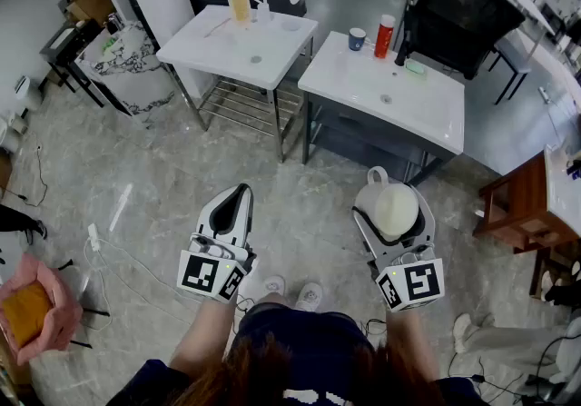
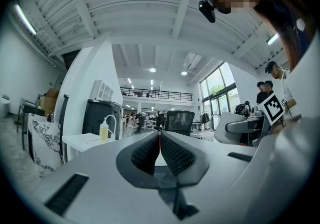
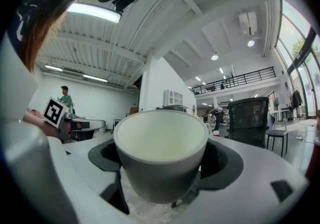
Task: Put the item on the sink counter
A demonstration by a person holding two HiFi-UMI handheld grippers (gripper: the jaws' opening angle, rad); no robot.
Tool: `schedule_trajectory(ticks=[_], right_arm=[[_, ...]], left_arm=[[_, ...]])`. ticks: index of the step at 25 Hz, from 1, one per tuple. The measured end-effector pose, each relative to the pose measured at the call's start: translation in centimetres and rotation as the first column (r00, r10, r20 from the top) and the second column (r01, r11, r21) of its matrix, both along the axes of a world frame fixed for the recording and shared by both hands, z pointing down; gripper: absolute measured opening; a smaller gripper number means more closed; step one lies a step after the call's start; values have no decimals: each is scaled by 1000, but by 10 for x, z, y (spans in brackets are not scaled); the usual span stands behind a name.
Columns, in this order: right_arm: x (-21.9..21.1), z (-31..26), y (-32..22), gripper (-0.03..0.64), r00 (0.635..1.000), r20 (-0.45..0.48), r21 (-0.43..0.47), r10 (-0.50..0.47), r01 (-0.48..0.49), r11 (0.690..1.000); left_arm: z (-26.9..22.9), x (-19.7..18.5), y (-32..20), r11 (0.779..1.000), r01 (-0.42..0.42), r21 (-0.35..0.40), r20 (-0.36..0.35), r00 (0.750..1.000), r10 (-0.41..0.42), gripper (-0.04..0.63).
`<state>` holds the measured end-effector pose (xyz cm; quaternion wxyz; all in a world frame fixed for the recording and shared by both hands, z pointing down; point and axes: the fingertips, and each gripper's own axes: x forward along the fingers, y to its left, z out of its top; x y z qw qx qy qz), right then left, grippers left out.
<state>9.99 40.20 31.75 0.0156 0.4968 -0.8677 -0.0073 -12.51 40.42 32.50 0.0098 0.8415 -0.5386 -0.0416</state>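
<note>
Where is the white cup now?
In the head view, lower right: the white cup is held by the right hand-held gripper over the floor, short of the nearer sink counter.

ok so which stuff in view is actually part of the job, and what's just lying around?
Job:
mug, gripped in the right claw
left sink counter and right sink counter; either could be the target

Lying about:
soap bottle, blue cup, red can, black chair, pink bag
left claw, shut and empty

We see a pink bag cropped at eight o'clock; the red bottle's label on the counter is too small.
</note>
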Motion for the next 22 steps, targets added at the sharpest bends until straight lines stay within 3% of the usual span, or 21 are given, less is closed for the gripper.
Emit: schedule_trajectory(ticks=[13,22], right_arm=[[36,5,10,451,997,64,-1,32,-32,999],[46,12,-30,451,998,58,-17,36,-35,999]], left_arm=[[4,26,5,1000,-19,9,13,1000,19,25],[18,43,-42,999,-33,-8,6,999,33,25]])
